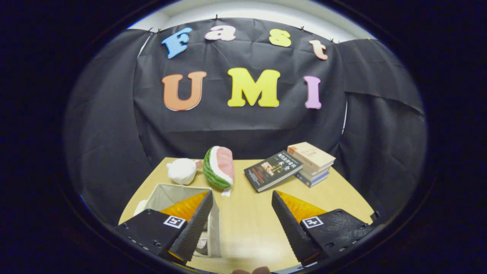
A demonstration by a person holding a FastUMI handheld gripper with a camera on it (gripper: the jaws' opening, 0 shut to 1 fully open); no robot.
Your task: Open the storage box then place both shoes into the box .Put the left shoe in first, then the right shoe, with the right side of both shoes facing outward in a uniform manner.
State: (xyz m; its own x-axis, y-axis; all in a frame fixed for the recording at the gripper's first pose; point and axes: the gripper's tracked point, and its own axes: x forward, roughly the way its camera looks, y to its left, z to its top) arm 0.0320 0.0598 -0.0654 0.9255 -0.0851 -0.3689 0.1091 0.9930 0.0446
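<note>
Nearest to us, the gripper (241, 196) hovers above the pale wooden table (247, 224) with its jaws released: the two fingers stand well apart and nothing lies between them but bare tabletop. At the near edge, between the finger bases, we see the tips of a person's fingers (252, 271).

Reading from left to right, we first meet the open grey fabric storage box (179, 196), which stands at the near left of the table, partly behind the left finger. Its mouth faces upward and its pale inner walls are exposed. Low inside the box, beside the left finger, a small patch of white with a red mark shows; we cannot tell what it is. A rounded white object (140, 207) shows just outside the box's left wall, too hidden to identify.

Beyond the box, near the far edge of the table, lies a white plush toy (182, 171). Just to its right stands a plush watermelon slice with green striped rind and pink flesh (218, 167), tilted on its side.

Further right, beyond the right finger, a dark-covered book (272, 170) lies flat, angled toward us. Its far corner meets a short stack of books topped by a beige-covered volume (312, 163).
</note>
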